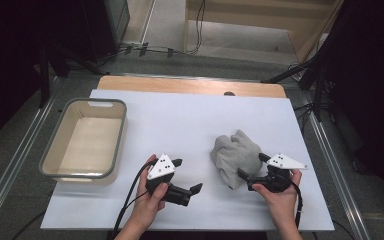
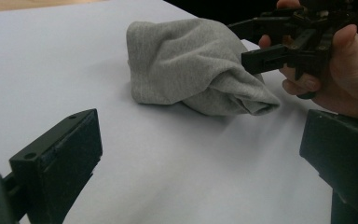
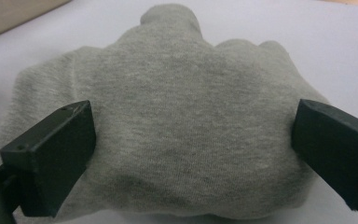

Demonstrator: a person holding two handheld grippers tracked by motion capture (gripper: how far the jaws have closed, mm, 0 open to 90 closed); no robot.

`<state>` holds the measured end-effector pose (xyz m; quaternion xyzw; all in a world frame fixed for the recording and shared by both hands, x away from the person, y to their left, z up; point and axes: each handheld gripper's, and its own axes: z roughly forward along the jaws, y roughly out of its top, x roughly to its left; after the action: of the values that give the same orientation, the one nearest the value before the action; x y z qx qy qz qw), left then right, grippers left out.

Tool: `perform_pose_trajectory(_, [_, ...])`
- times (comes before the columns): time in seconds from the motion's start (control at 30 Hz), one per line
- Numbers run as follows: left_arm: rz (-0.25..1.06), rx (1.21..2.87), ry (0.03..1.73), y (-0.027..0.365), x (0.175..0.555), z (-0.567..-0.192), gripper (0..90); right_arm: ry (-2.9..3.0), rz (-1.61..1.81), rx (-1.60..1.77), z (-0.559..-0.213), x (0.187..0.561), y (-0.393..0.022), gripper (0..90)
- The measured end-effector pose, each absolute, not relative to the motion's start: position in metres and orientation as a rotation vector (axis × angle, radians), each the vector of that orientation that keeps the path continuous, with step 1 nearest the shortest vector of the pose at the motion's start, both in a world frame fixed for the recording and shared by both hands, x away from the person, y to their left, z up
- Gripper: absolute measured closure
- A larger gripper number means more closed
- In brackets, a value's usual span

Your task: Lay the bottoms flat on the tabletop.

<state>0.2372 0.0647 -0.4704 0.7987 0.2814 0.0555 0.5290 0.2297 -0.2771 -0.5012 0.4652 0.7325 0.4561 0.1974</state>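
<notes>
A crumpled grey cloth (image 1: 234, 152) lies on the white sheet (image 1: 180, 120), right of centre. My right gripper (image 1: 253, 166) is at the cloth's near right edge, open, one jaw on each side of the bundle. In the right gripper view the cloth (image 3: 182, 88) bulges between the wide-apart jaws of this gripper (image 3: 193, 151). My left gripper (image 1: 187, 175) rests near the front of the sheet, open and holding nothing, pointing right toward the cloth. Its own view shows the cloth (image 2: 191, 65) ahead of the left gripper (image 2: 200, 154), with the right gripper (image 2: 270, 42) behind it.
A beige basin with a grey rim (image 1: 60, 135) stands at the left edge of the sheet with nothing inside. A wooden strip of table (image 1: 190, 85) runs along the far side. Cables trail from both grippers toward the front edge.
</notes>
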Motion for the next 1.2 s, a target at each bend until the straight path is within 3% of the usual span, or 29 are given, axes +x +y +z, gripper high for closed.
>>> perform_pose_trajectory(0.07, [0.133, 1.909, 0.672, 0.064, 0.238, -0.471, 0.0, 2.056, 1.259, 1.312, -0.503, 0.230, -0.276, 3.5])
perform_pose_trajectory(0.13, [0.132, 1.909, 0.669, 0.064, 0.238, -0.471, 0.0, 2.087, 1.270, 1.318, -0.503, 0.231, -0.278, 13.7])
perform_pose_trajectory(0.17, [0.132, 1.910, 0.669, 0.063, 0.238, -0.471, 0.0, 2.087, 1.270, 1.318, -0.503, 0.231, -0.278, 13.7])
perform_pose_trajectory(0.2, [0.130, 1.912, 0.670, 0.063, 0.238, -0.472, 0.0, 2.093, 1.304, 1.323, -0.502, 0.230, -0.281, 24.5])
perform_pose_trajectory(0.3, [0.131, 1.915, 0.677, 0.064, 0.239, -0.474, 0.0, 2.068, 1.346, 1.328, -0.499, 0.229, -0.287, 44.2])
perform_pose_trajectory(0.33, [0.131, 1.915, 0.677, 0.064, 0.239, -0.474, 0.0, 2.068, 1.346, 1.328, -0.499, 0.229, -0.287, 44.2])
perform_pose_trajectory(0.4, [0.129, 1.912, 0.687, 0.066, 0.241, -0.474, 0.0, 2.052, 1.337, 1.293, -0.495, 0.226, -0.287, 57.1])
perform_pose_trajectory(0.43, [0.129, 1.912, 0.687, 0.066, 0.241, -0.474, 0.0, 2.052, 1.337, 1.293, -0.495, 0.226, -0.287, 57.1])
perform_pose_trajectory(0.5, [0.134, 1.912, 0.689, 0.068, 0.242, -0.474, 0.0, 2.038, 1.355, 1.260, -0.491, 0.223, -0.285, 67.6])
perform_pose_trajectory(0.73, [0.146, 1.897, 0.691, 0.073, 0.243, -0.469, 0.0, 2.087, 1.440, 1.164, -0.476, 0.215, -0.267, 74.3])
perform_pose_trajectory(1.2, [0.066, 1.958, 0.639, 0.058, 0.240, -0.485, 0.0, 2.158, 1.542, 0.962, -0.458, 0.196, -0.209, 76.0])
